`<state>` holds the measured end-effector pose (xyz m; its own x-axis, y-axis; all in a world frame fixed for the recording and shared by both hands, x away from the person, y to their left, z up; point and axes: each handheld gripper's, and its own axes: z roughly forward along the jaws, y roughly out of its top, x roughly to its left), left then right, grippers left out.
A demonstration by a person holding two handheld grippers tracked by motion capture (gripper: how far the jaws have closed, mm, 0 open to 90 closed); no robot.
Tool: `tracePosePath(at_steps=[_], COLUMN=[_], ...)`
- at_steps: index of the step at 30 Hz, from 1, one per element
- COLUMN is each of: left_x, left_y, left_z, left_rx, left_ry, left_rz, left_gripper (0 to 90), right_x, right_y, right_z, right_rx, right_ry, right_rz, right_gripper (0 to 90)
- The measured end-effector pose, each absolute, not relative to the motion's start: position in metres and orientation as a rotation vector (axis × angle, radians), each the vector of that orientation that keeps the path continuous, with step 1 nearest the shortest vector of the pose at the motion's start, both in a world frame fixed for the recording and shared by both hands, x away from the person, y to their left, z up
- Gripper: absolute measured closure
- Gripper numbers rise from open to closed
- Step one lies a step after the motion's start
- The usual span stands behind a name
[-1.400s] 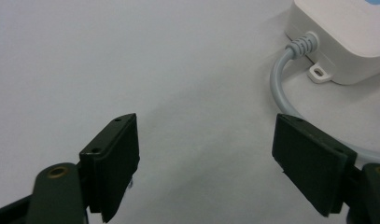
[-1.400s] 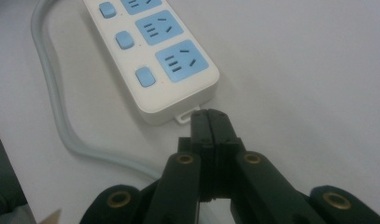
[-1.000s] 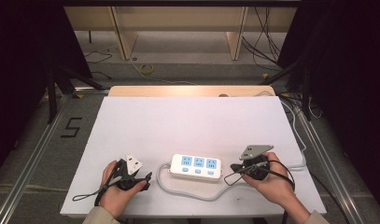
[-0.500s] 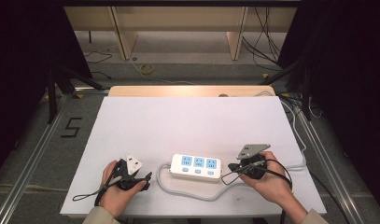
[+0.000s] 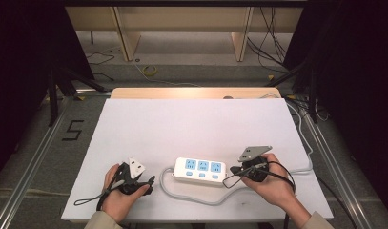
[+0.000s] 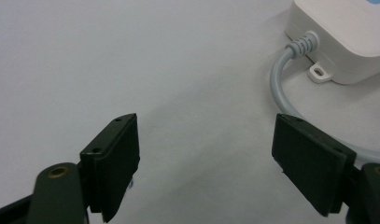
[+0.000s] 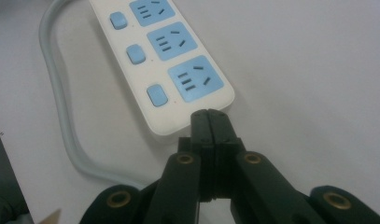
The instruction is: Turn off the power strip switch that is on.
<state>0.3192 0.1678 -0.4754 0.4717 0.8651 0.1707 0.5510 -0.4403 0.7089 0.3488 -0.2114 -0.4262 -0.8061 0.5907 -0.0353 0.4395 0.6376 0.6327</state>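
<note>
High view: nearest the camera, two forearms come in from the bottom edge, each hand holding a gripper on the white tabletop (image 5: 191, 119). The left gripper (image 5: 146, 183) lies at about 7 o'clock from the tabletop's middle, its cable trailing off toward 8 o'clock. The right gripper (image 5: 233, 171) lies at about 5 o'clock, a grey three-cornered plate (image 5: 253, 152) on top of it.

Between the two sits the white power strip (image 5: 200, 170), with three blue sockets in a row and a blue switch beside each. Its grey cord (image 5: 191, 193) leaves the end nearer the left gripper, loops back toward the person, and runs off toward 3 o'clock.

In the left gripper view, the fingers (image 6: 112, 161) stand wide apart, released, with bare tabletop between them; the corner of the power strip and its cord's strain relief lie at 1 o'clock, just beyond the far finger.

In the right gripper view, the fingers (image 7: 210, 126) are clenched tight together with nothing between them, their tips just beside the strip's near end, at 6 o'clock from the last socket; whether they touch it I cannot tell.

Farther off, at 12 o'clock, the tabletop's wooden edge (image 5: 191, 92) shows, then floor with loose cables (image 5: 148, 70).
</note>
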Motion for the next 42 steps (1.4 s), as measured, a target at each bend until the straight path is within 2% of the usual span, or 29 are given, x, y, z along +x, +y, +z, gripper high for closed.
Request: tracePosePath(at_steps=[42], left_x=[0.319], left_y=[0.167], left_z=[-0.476], left_rx=[2.147], left_ry=[1.165], left_rz=[0.709], left_gripper=[23.2], right_x=[0.355], right_y=[-0.192], right_z=[-0.427], right_rx=[0.808], right_ry=[2.661], right_rz=[0.902], right_gripper=[90.0])
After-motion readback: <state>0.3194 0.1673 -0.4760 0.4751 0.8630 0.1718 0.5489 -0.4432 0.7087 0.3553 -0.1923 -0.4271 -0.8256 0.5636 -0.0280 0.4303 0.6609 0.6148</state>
